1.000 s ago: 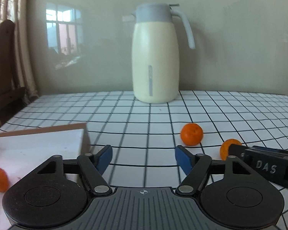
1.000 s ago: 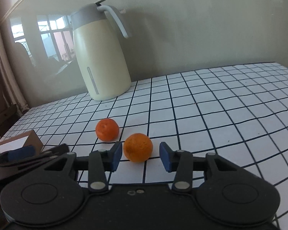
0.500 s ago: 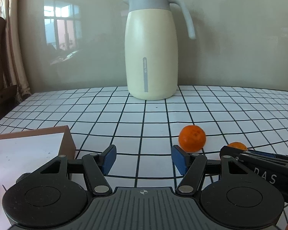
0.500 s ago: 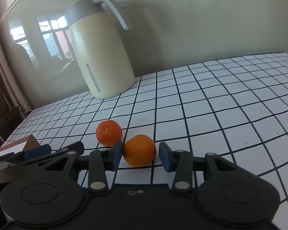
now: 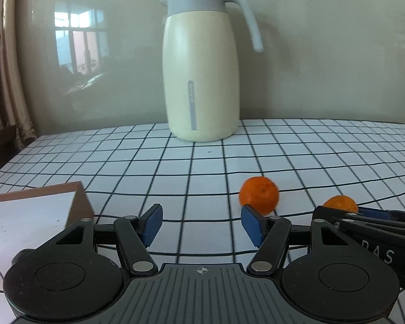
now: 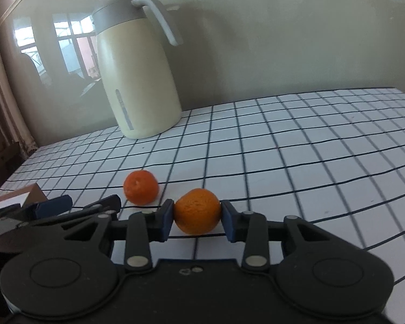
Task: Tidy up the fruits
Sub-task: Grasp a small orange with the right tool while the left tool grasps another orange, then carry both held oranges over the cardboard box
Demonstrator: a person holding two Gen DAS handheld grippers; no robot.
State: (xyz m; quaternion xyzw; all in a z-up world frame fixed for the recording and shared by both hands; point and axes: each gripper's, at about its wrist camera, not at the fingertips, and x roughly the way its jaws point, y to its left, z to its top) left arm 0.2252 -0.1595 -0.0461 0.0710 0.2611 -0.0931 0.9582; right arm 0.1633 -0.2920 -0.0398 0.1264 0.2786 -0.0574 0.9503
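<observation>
Right tool (image 6: 196, 218) clamps an orange (image 6: 197, 211) (level, low); left tool (image 5: 199, 225) gapes.

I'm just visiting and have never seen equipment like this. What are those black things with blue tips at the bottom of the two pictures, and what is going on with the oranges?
No robot here: a person holds a two-finger gripper in each hand, and each carries a wide-angle camera looking forward along its fingers. One picture comes from the left gripper, the other from the right gripper.

Both look across a table with a black-lined white cloth. A cream jug with a grey lid stands at the back by the wall, and the corner of a brown box shows at the left.

The right gripper's blue pads are closed on one orange. The left gripper is open and holds nothing; a second orange lies on the table just beyond its right fingertip.
</observation>
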